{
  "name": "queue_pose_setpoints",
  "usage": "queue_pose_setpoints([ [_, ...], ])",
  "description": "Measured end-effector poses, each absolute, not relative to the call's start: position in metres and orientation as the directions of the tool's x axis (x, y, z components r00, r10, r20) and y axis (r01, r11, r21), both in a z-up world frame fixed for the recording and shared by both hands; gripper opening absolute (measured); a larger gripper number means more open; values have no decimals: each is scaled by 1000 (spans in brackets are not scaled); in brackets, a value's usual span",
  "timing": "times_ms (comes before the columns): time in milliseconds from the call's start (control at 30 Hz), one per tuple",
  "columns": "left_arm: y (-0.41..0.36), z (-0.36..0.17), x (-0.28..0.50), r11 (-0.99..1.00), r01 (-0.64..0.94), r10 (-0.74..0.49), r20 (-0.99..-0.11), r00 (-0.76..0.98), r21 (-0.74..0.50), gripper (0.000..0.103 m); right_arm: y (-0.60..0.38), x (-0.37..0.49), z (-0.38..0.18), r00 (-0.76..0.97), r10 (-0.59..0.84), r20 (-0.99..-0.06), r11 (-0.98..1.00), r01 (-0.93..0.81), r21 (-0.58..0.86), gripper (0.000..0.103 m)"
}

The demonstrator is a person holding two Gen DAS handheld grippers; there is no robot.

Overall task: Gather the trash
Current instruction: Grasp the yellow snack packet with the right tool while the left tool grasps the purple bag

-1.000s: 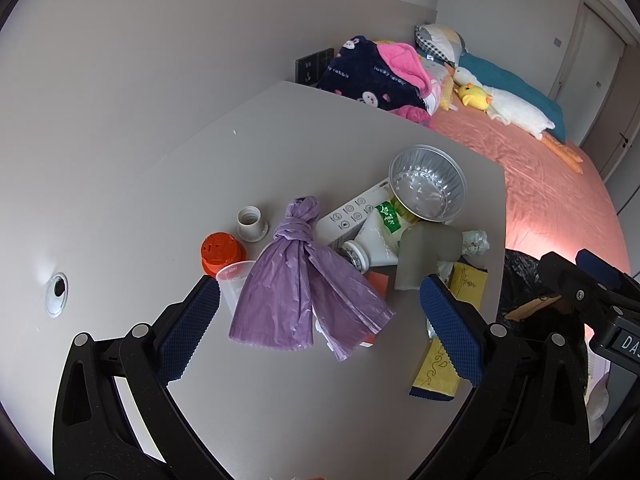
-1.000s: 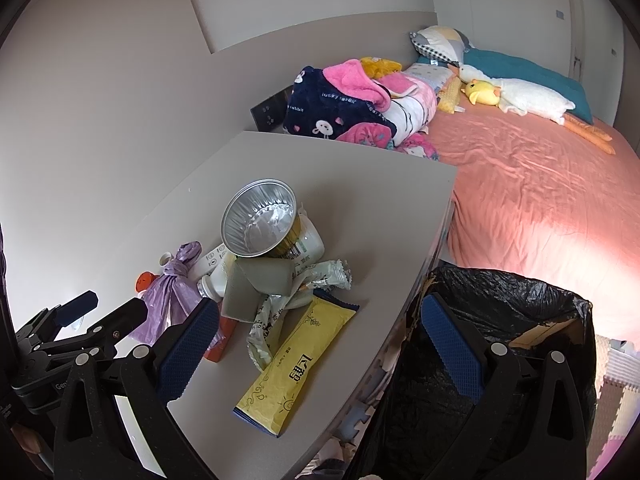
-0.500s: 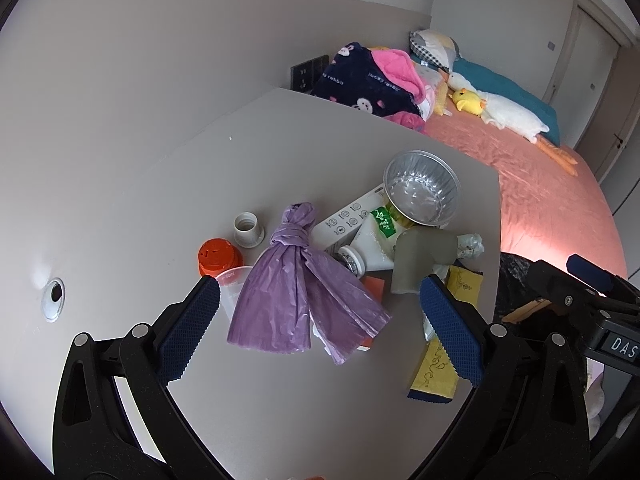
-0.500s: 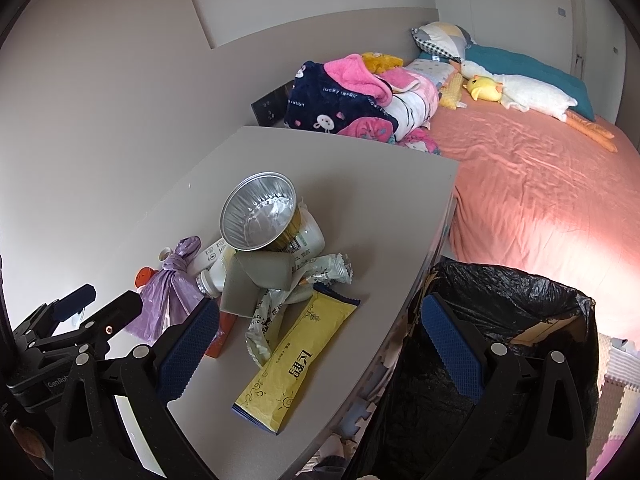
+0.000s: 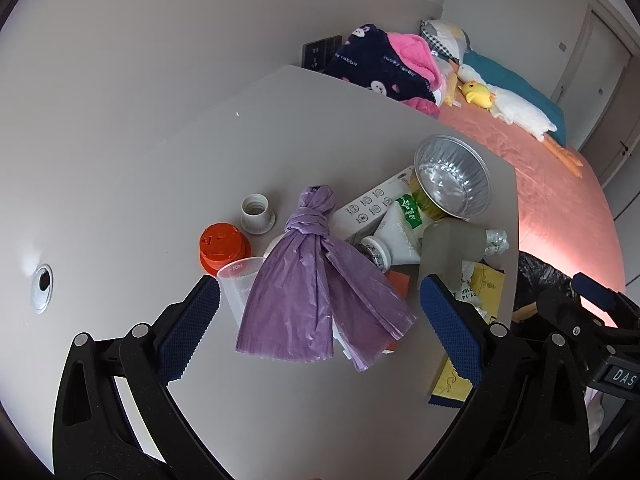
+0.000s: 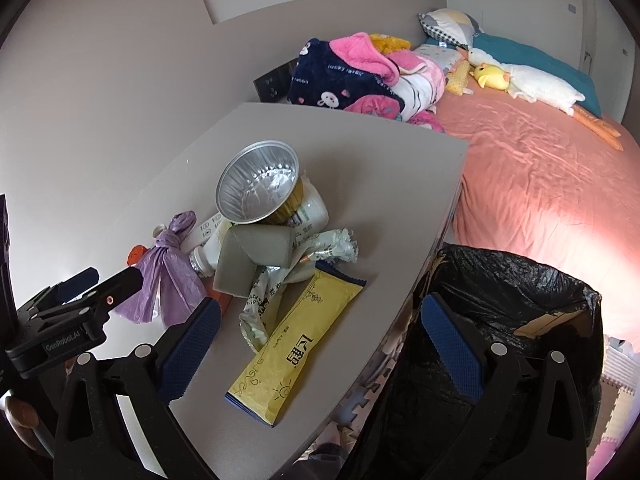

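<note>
A pile of trash lies on the grey table [image 5: 280,120]: a knotted purple plastic bag [image 5: 316,288], a foil bowl [image 5: 452,176], a white bottle [image 5: 396,236], an orange cap [image 5: 222,246], a clear measuring cup [image 5: 238,286], a grey folded piece [image 6: 252,258] and a yellow packet [image 6: 296,344]. My left gripper [image 5: 316,330] is open, hovering above the purple bag. My right gripper [image 6: 320,344] is open above the yellow packet and the table's edge. A bin lined with a black bag [image 6: 512,320] stands beside the table on the right.
A white ring fitting [image 5: 257,214] stands by the orange cap. A cable hole [image 5: 42,284] sits in the table at left. A bed with a pink sheet [image 6: 540,168], blankets and plush toys lies beyond the table.
Both grippers have shifted slightly; the left view has drawn a little closer over the purple bag. Nothing on the table has moved.
</note>
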State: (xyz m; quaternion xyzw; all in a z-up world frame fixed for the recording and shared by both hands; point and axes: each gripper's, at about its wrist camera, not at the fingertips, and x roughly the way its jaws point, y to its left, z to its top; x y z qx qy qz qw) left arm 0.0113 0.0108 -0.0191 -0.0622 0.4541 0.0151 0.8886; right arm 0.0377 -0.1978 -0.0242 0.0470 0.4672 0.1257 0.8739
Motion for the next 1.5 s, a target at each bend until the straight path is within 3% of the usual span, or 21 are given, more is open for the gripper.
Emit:
queue_pose_setpoints([
  [233, 16, -32, 20, 994, -85, -12, -825, 565, -73, 96, -191, 41, -39, 489, 286, -824, 957, -193, 217, 93],
  [467, 19, -44, 25, 997, -73, 37, -824, 565, -6, 96, -188, 49, -64, 419, 284, -862, 958, -160, 237, 76],
  [800, 33, -50, 37, 996, -78, 13, -831, 555, -37, 96, -187, 61, -84, 365, 277, -889, 961, -117, 251, 62],
  [900, 34, -52, 39, 996, -82, 21, -832, 554, -30, 96, -181, 62, -86, 369, 258, -893, 966, -132, 225, 54],
  [933, 35, -52, 40, 996, -86, 25, -833, 553, -27, 96, -179, 63, -86, 368, 256, -894, 966, -141, 219, 46],
  [967, 35, -53, 41, 996, -90, 30, -833, 552, -24, 95, -178, 62, -86, 372, 253, -893, 966, -147, 213, 40],
  [1100, 39, -57, 44, 994, -108, 33, -844, 536, -30, 71, -179, 63, -84, 382, 260, -887, 964, -155, 215, 28],
  [1367, 41, -58, 48, 992, -122, 53, -843, 535, -15, 53, -176, 60, -79, 390, 279, -877, 957, -192, 218, 18],
  [1500, 50, -58, 50, 990, -139, 43, -850, 526, -36, 36, -178, 58, -77, 389, 289, -875, 954, -194, 229, 16],
])
